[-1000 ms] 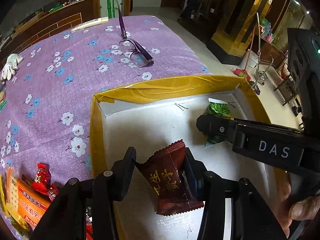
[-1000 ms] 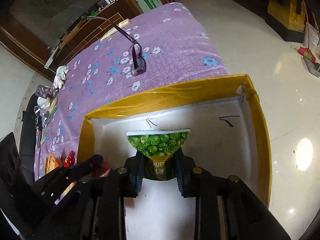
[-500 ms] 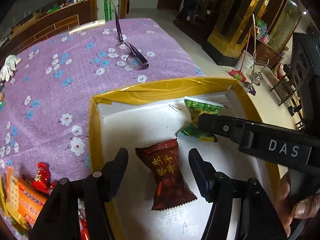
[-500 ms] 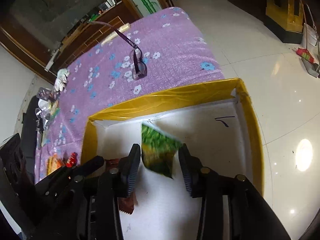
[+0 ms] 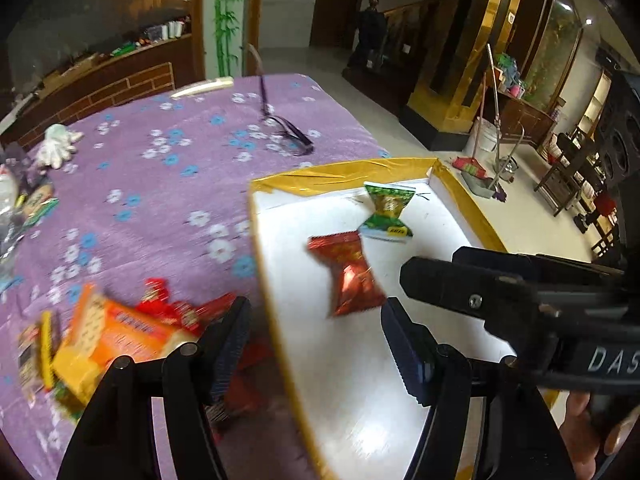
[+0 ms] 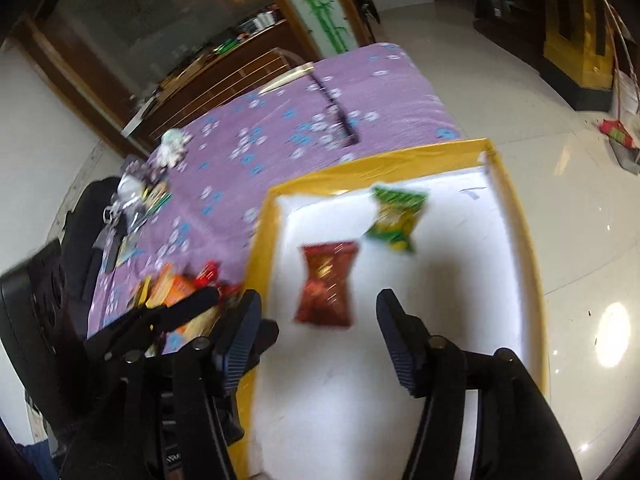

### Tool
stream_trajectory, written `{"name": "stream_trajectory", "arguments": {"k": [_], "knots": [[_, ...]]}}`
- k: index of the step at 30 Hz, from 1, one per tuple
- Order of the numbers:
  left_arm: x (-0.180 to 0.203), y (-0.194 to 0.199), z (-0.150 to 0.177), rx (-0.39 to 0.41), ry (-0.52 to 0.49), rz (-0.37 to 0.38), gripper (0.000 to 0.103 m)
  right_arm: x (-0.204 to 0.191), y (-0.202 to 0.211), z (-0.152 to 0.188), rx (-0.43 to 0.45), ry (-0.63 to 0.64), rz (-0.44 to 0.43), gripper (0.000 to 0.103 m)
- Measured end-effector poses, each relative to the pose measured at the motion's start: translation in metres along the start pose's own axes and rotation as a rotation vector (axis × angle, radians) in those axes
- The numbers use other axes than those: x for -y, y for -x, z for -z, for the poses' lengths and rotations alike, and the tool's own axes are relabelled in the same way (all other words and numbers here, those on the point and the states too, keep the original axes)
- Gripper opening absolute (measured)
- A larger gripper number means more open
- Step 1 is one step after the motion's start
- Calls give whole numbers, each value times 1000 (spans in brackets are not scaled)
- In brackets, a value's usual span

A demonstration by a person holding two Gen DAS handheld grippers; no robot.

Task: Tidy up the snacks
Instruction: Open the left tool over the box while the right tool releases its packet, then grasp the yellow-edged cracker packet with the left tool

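**Both claws spread and empty above the snack box**

Left to right, from your left wrist camera: a loose heap of orange, red and yellow snack packets [image 5: 120,336] lies on the purple flower-printed tablecloth [image 5: 160,200], just beside the left wall of the shallow white box with yellow-taped rim [image 5: 344,172]. Your left gripper [image 5: 316,344] straddles that wall. Its jaws are opening and nothing lies between the pads; the left finger stands over the heap, the right finger over the box floor. Beyond the fingertips, flat on the white floor, lies the dark red crimped candy wrapper [image 5: 348,272]. Just behind it and to the right, almost touching it, lies the green twisted snack packet [image 5: 388,212], near the far wall. A pair of dark-framed spectacles [image 5: 284,136] rests on the cloth beyond the box, well apart from it.

From your right wrist camera: your right gripper [image 6: 316,336] is likewise opening and grips nothing. The red wrapper [image 6: 328,284] lies on the floor ahead of its fingertips, and the green packet [image 6: 396,216] lies farther off to the right. Your right hand [image 5: 588,436] shows at the lower right edge of the left view.
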State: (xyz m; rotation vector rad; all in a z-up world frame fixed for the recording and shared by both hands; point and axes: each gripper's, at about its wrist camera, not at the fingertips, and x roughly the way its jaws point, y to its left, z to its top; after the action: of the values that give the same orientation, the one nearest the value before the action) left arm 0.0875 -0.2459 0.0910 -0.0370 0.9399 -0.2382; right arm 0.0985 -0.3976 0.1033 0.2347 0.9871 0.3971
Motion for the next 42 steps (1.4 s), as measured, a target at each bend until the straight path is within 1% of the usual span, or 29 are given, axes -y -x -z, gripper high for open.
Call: {"name": "stream_trajectory", "arguments": {"k": [4,6,9,11,13,16,18,20,22,24,25,27,29,31,33,35,36,38,40,42], "knots": [[-23,30,24,36,17,-33,70,-34,6,17,11,61,-31,63],[-35,39,34,45,34,-34,70,-53,7,28,17,97,-53,67],[-58,58,62,47,53,-72,71,-85,1,44,-2,186,-74,67],[-74,66,77,40,84,-84,71,-103,-5,54,-27,237,-90,67],[-95,75,96,30,136,-92,71,-118,-10,64,-52,277,-110,67],[-126,87,117,22,207,-115,71,-143,-24,83,-121,351,-137,67],[-145,94,124,28,229,-134,71,-157,-30,92,-148,390,-144,67],[-168,100,125,39,240,-171,71,-166,-33,97,-156,406,-149,67],[-191,102,118,35,234,-202,72,-167,-33,99,-152,400,-146,67],[-212,101,109,35,231,-198,72,-167,-35,100,-154,376,-143,67],[-222,99,102,37,230,-194,72,-166,-37,101,-157,366,-140,67],[-238,93,91,44,221,-158,72,-164,-38,103,-161,346,-130,67],[-255,82,77,36,221,-153,72,-162,-37,106,-157,329,-116,67],[-267,66,62,27,211,-90,73,-161,-34,107,-148,316,-100,67],[-278,52,51,33,215,-86,73,-159,-31,108,-138,299,-83,67],[-293,28,40,3,228,-15,73,-156,-29,109,-130,278,-62,67],[-296,22,37,-6,237,-11,73,-154,-28,109,-127,265,-52,67],[-310,1,32,-47,260,45,73,-151,-26,111,-123,250,-37,67],[-317,-8,33,-84,283,62,73,-151,-25,112,-120,240,-25,67],[-315,-10,37,-113,264,119,73,-151,-25,112,-121,236,-17,67]]}}
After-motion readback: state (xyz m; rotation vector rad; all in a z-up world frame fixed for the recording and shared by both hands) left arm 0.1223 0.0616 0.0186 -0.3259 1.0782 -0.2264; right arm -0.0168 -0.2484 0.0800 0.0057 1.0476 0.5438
